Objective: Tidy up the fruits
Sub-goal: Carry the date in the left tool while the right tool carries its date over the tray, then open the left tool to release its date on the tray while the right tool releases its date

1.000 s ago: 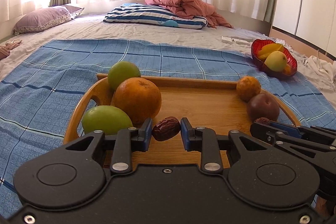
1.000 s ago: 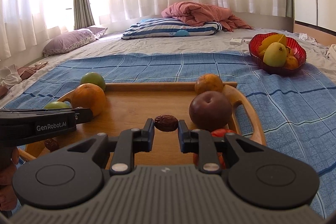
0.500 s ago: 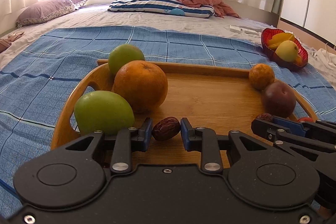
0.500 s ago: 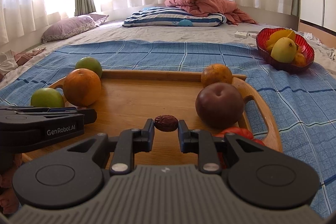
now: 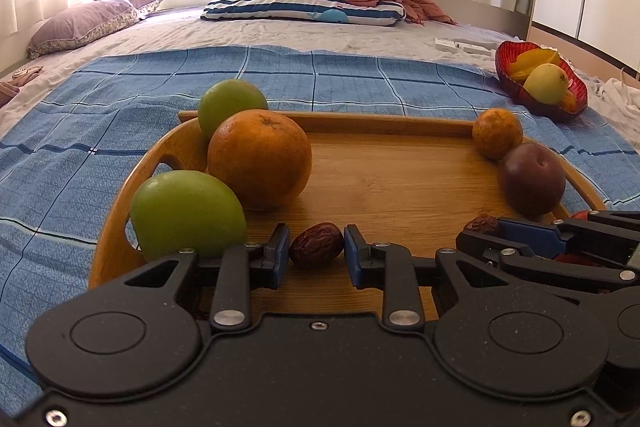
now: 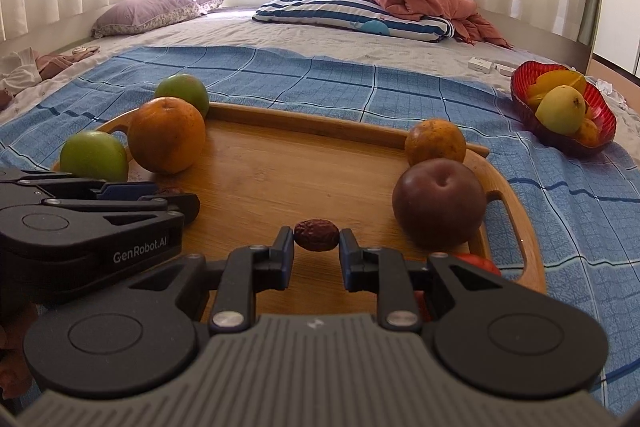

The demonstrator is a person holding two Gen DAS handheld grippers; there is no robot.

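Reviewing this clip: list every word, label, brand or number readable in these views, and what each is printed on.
"GenRobot.AI": on the side of the left gripper, seen from the right wrist.
White boxes on the bed: any print too small to read.
No other text is legible.

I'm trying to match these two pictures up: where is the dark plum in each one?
Left wrist view: plum at the tray's right edge, right of centre.
Right wrist view: plum right of centre, nearer the camera.
Shared landmark: the small orange just behind it.
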